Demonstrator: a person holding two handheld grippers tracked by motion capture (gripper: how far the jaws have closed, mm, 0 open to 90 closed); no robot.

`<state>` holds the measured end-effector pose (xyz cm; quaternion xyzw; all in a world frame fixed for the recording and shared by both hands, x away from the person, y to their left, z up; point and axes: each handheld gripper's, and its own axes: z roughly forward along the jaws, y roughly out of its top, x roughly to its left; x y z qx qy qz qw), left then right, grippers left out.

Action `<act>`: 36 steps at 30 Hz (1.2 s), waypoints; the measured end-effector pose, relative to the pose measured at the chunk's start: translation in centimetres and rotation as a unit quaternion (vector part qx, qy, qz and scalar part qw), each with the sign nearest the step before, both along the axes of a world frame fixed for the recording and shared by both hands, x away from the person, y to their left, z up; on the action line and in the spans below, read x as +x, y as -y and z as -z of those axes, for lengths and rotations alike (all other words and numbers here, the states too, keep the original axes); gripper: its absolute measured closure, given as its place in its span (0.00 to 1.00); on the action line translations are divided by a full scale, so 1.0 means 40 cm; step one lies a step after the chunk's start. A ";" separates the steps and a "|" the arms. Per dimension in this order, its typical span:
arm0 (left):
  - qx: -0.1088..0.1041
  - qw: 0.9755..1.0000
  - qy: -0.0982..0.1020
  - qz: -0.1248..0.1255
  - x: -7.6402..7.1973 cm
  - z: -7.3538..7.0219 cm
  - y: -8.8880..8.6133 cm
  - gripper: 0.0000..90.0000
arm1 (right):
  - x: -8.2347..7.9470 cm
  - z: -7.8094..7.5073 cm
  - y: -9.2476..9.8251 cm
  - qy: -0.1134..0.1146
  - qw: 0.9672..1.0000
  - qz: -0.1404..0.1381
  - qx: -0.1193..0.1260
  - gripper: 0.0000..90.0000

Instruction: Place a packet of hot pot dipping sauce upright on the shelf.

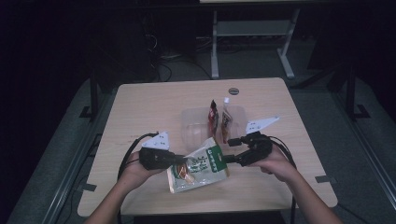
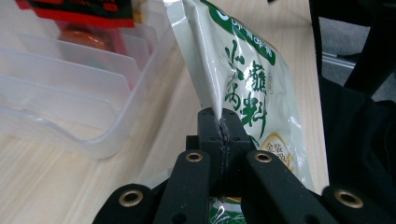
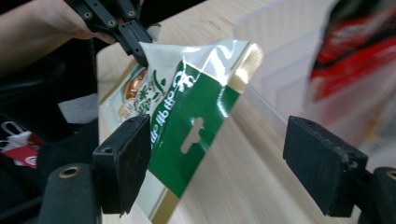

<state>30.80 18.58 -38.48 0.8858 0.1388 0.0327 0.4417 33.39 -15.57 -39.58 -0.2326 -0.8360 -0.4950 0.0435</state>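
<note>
Pouch [image 2: 243,79] — left claw [image 2: 223,128] (clamped).

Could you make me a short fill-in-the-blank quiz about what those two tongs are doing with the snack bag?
1. The left tongs are ____ on the edge of the green and white pouch.
2. The right tongs have their jaws ____, with the pouch's green top between them.
3. The clear plastic tray holds ____ packets standing upright.
4. The tray rests on a ____ table.

Missing words: shut; open; two; wooden
</note>
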 end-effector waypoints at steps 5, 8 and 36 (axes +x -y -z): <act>-0.008 1.000 0.009 -0.007 0.000 -0.013 -0.014 1.00 | 0.016 0.006 -0.055 -0.005 1.000 -0.025 -0.003 0.26; -0.012 1.000 0.015 -0.008 -0.001 -0.015 -0.017 1.00 | 0.021 0.014 -0.079 -0.012 0.999 -0.039 0.005 0.32; -0.009 0.999 0.042 -0.022 -0.006 -0.011 -0.005 0.99 | 0.012 0.020 -0.069 -0.041 0.996 -0.055 0.057 0.86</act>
